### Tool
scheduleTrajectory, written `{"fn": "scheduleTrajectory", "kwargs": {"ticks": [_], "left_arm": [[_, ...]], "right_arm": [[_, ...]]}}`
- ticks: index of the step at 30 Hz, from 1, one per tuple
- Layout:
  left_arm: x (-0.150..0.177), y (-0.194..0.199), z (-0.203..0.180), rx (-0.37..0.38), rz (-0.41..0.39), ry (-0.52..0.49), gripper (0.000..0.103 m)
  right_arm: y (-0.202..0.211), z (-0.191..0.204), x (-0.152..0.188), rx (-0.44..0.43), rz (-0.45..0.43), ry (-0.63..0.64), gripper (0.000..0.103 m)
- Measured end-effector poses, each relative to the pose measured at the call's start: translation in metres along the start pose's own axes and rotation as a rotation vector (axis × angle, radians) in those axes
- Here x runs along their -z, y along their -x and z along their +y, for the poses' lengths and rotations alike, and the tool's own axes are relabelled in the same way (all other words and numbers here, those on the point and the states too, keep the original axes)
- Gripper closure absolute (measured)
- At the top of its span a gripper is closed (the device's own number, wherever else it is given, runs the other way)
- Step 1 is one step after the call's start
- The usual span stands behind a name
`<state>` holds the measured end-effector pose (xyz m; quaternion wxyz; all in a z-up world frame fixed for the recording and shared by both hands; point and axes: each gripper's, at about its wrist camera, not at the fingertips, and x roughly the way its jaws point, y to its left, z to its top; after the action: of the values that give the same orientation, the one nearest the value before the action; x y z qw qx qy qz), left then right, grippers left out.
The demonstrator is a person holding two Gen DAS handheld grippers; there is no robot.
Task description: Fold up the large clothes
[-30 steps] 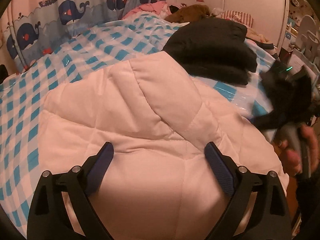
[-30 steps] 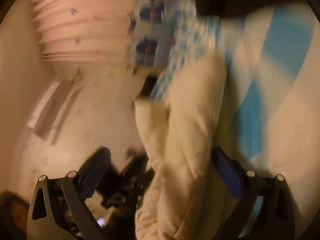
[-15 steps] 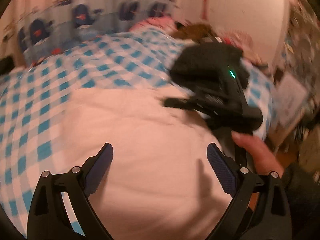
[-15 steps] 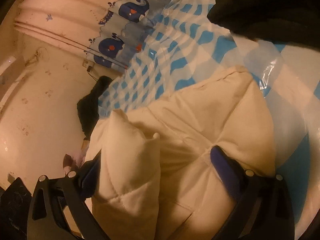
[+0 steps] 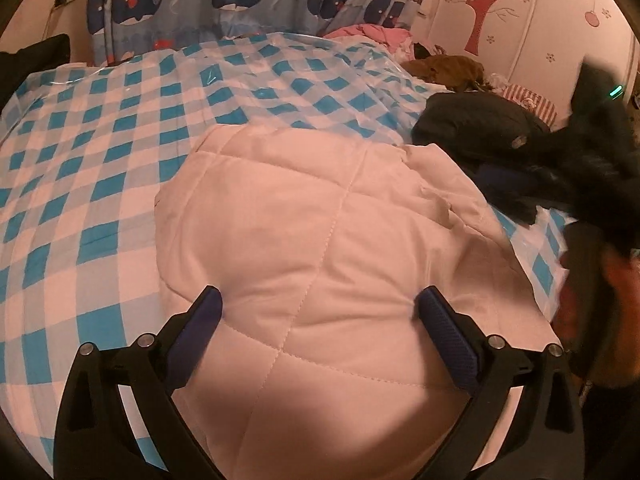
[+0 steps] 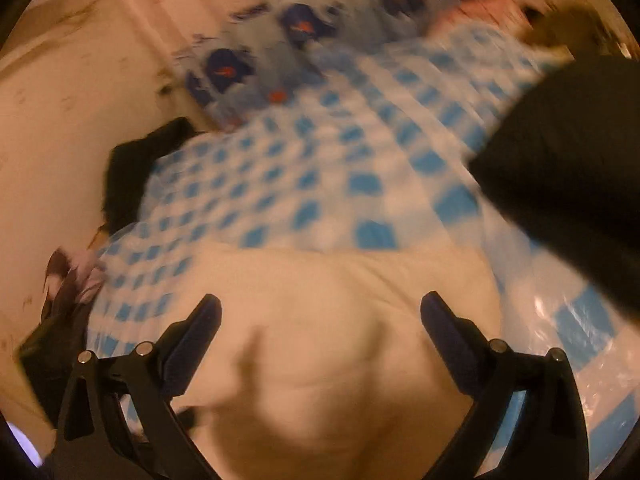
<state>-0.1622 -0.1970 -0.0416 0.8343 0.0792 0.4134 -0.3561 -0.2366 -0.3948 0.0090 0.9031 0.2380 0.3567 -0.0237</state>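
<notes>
- Two grippers are in view, both with jaws spread wide and nothing between them: the left gripper hovers over the near part of the white quilted jacket, and the right gripper hovers over the same jacket, in a blurred picture.
- The jacket lies folded into a puffy block on the near side of the bed, its stitched seams showing on top.
- At far left, a dark item sits at the bed's edge by the wall.
- Behind the bed hangs a whale-print curtain.
- The bed carries a blue-and-white checked sheet under a clear glossy plastic cover.
- Right of the jacket, just beside its far corner, lies a black garment; whether they touch is unclear.
- Beyond it sit pink cloth, a brown bundle and a red tree decal on the wall.
- At far right, the other gripper's black body appears, blurred.
</notes>
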Motion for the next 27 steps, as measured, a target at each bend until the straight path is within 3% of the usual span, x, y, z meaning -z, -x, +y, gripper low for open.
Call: {"fn": "scheduleTrajectory", "kwargs": {"ticks": [3, 5, 8, 11, 14, 18, 20, 23, 27], "left_arm": [[-0.001, -0.002, -0.001, -0.011, -0.001, 0.002, 0.007], [-0.002, -0.009, -0.001, -0.045, 0.011, 0.006, 0.007], [-0.008, -0.023, -0.005, -0.084, 0.033, 0.013, 0.007], [-0.006, -0.019, -0.008, -0.093, 0.021, 0.001, 0.007], [0.002, -0.007, -0.006, -0.095, -0.016, -0.008, 0.006], [0.004, -0.002, -0.005, -0.101, -0.035, 0.001, 0.006], [0.004, 0.000, -0.006, -0.109, -0.039, 0.001, 0.006], [0.007, 0.002, -0.009, -0.120, -0.026, -0.003, 0.007], [0.023, 0.022, -0.012, -0.127, -0.036, 0.023, 0.007]], "right_arm": [[-0.059, -0.008, 0.012, 0.111, 0.141, 0.008, 0.007], [-0.096, -0.041, 0.020, -0.014, 0.198, -0.110, 0.005], [-0.104, -0.038, 0.012, 0.047, 0.225, -0.065, 0.005], [-0.092, -0.038, 0.010, 0.038, 0.245, -0.073, 0.007], [-0.038, -0.022, 0.015, 0.079, 0.145, -0.042, 0.007], [0.022, 0.000, 0.047, 0.129, 0.058, 0.027, 0.007], [0.021, -0.001, 0.072, 0.197, 0.107, 0.075, 0.007], [0.006, -0.027, 0.092, 0.109, 0.109, -0.003, 0.006], [0.005, -0.032, 0.087, 0.084, 0.129, -0.030, 0.006]]}}
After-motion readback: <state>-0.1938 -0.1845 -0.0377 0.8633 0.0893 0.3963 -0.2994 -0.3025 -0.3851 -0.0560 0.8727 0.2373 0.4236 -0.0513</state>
